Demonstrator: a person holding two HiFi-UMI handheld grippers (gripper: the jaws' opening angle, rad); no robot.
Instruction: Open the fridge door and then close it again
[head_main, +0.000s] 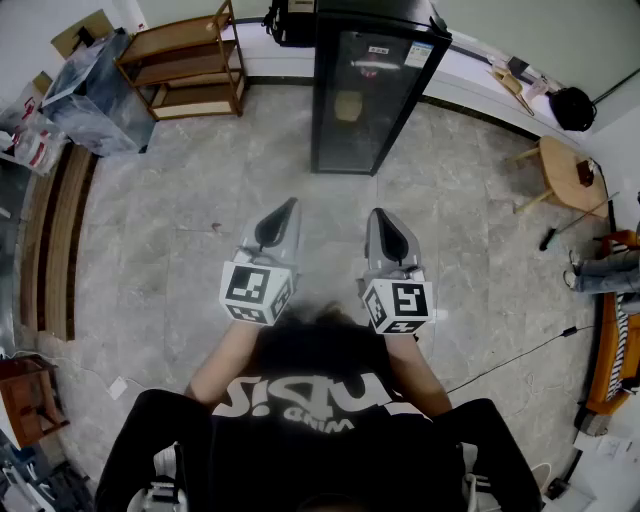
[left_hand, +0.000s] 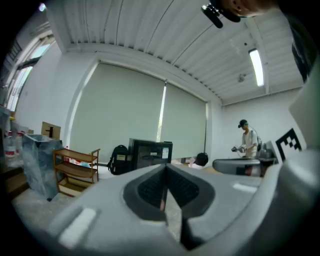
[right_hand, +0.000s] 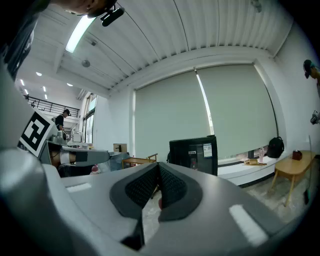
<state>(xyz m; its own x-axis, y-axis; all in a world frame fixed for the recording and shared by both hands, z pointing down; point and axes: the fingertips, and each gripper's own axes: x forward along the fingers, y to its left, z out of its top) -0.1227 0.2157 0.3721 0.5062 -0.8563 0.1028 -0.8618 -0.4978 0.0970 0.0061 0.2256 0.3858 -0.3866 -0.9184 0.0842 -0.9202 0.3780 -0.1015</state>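
Ahead, the black fridge (head_main: 365, 90) stood by the far wall with its glass door closed, well apart from both tools. White stickers (head_main: 417, 55) at the top of the door were too small to read, and a pale object (head_main: 347, 105) showed dimly inside. The left tool (head_main: 289, 205) and right tool (head_main: 381, 214) each had jaws pressed together on nothing. A wooden shelf (head_main: 190, 65) stood left of the fridge.

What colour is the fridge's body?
The fridge is black; the head view shows it best.
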